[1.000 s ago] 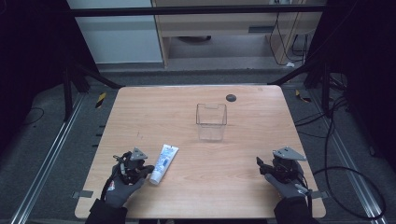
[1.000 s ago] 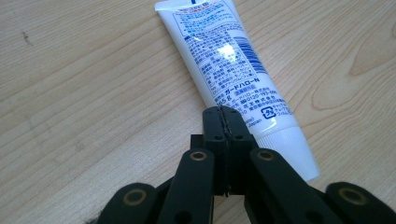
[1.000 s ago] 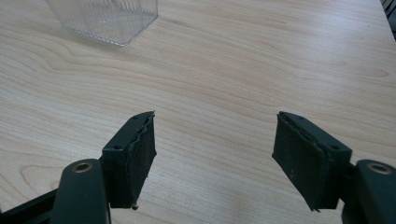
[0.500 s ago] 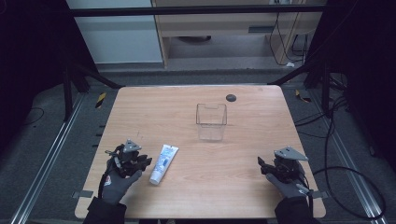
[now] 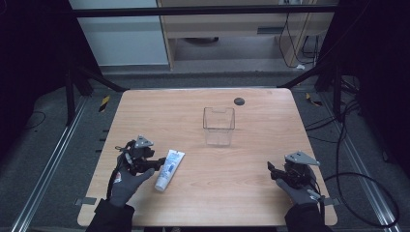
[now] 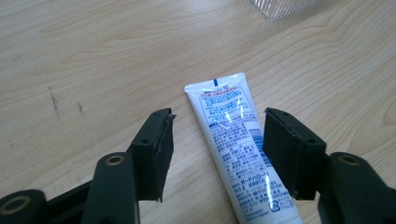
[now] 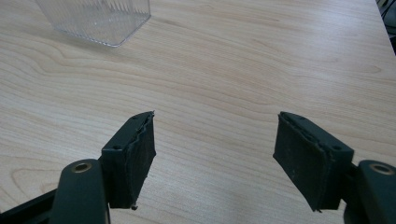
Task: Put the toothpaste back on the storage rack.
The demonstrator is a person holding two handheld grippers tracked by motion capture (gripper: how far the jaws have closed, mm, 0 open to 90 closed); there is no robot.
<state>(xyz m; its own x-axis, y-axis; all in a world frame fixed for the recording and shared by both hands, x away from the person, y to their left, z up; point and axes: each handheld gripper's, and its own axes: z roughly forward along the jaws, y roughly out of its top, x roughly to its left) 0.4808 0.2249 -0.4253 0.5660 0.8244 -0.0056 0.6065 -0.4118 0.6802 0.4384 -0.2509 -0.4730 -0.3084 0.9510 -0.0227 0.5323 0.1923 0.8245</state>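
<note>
Counter point(image 5: 251, 179): pale wood, the biggest thing here; everything I name below lies or stands on it, and I place each one by the clear bin.

Clear bin point(image 5: 219, 125): a see-through, open-topped box standing upright near the middle of the counter. I can look straight through its walls to the wood, and I make out nothing inside it. A corner of it shows at the top of my left tool view point(image 6: 285, 7), and its ribbed side at the top left of my right tool view point(image 7: 100, 18).

My left tool point(image 5: 155, 163): nearer me than the bin and off to its left, well apart from it. Its jaws stand apart, one on either side of the tube, neither one touching it in my left tool view point(image 6: 217, 149).

My right tool point(image 5: 270, 168): nearer me than the bin and to its right, well apart from it. Its jaws stand wide apart over bare wood point(image 7: 215, 154), with nothing between them.

Tube point(image 6: 236, 144): white with blue print, lying flat outside the bin, nearer me and to the bin's left point(image 5: 169, 169). Its flat crimped end points toward the bin.

Dark disc point(image 5: 239, 101): small and round, just beyond the bin on its far side.
</note>
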